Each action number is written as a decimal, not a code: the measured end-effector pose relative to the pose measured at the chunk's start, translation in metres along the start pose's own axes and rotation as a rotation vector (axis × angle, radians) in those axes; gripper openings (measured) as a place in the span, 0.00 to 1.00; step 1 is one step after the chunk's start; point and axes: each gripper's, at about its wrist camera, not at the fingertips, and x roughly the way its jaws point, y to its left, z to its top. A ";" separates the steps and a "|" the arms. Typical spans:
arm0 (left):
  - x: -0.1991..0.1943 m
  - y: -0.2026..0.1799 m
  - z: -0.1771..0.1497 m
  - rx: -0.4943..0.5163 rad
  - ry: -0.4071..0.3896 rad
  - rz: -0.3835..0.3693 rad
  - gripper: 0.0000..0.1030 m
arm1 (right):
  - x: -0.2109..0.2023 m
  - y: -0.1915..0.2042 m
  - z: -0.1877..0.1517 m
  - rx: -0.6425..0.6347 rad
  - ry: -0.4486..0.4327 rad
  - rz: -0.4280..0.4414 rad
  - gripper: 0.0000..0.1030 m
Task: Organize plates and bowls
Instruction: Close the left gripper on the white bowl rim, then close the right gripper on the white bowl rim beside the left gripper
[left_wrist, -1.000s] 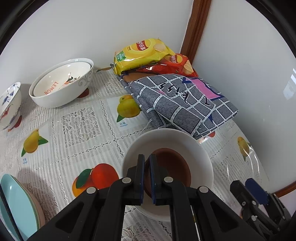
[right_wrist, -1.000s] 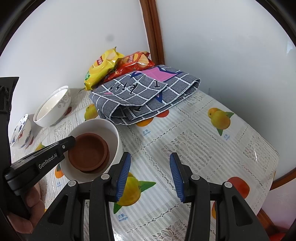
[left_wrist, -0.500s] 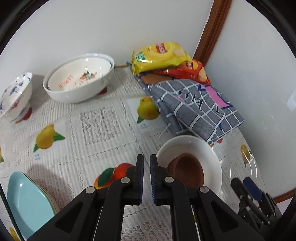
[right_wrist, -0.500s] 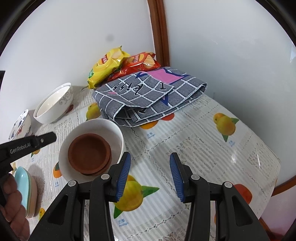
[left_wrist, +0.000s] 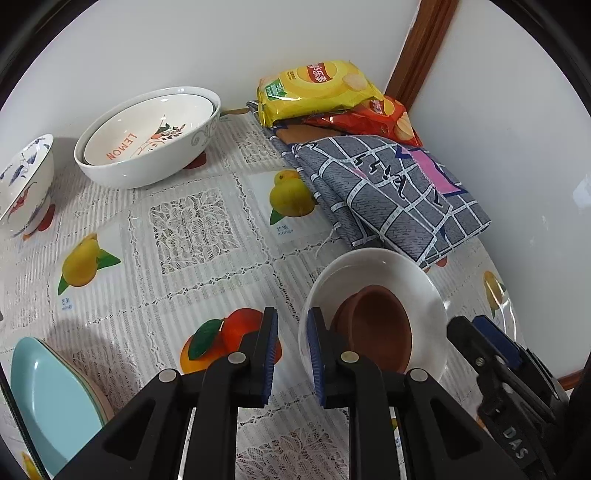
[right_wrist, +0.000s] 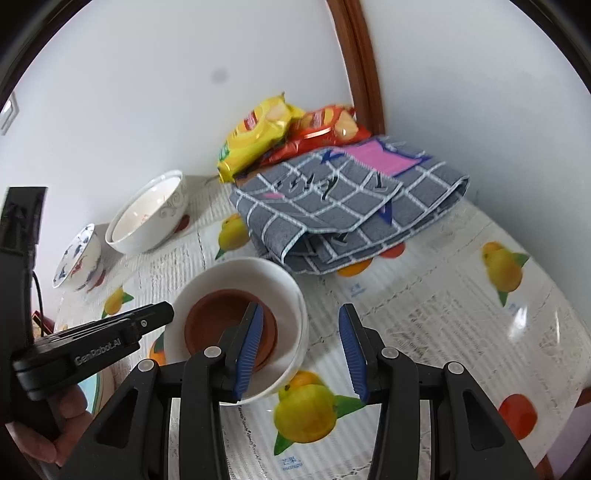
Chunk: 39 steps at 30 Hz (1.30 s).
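Observation:
A brown clay bowl (left_wrist: 376, 332) sits inside a white bowl (left_wrist: 373, 266) on the fruit-print tablecloth; both show in the right wrist view too, the clay bowl (right_wrist: 221, 317) within the white bowl (right_wrist: 273, 277). My left gripper (left_wrist: 291, 354) is open and empty, just left of the white bowl's rim. My right gripper (right_wrist: 299, 350) is open and empty over the white bowl's right rim. A large white LEMON bowl (left_wrist: 147, 136) and a blue-patterned bowl (left_wrist: 22, 184) stand at the back left. Stacked teal plates (left_wrist: 51, 398) lie at the near left.
A folded grey checked cloth (left_wrist: 388, 192) and yellow (left_wrist: 317, 88) and red (left_wrist: 373, 118) chip bags fill the back right corner against the wall. The table edge (right_wrist: 576, 398) runs close on the right.
My left gripper has let go of the brown bowl, pulled back left and opened. The right gripper has moved in over the white bowl's rim.

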 end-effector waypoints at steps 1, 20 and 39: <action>0.002 -0.001 0.000 0.004 0.006 0.002 0.16 | 0.003 0.001 0.000 -0.006 0.008 -0.016 0.40; 0.020 0.002 -0.004 -0.002 0.053 0.018 0.25 | 0.042 0.006 -0.003 -0.055 0.136 -0.088 0.24; 0.023 -0.001 -0.007 -0.012 0.043 0.019 0.24 | 0.057 0.003 0.004 -0.123 0.143 -0.078 0.27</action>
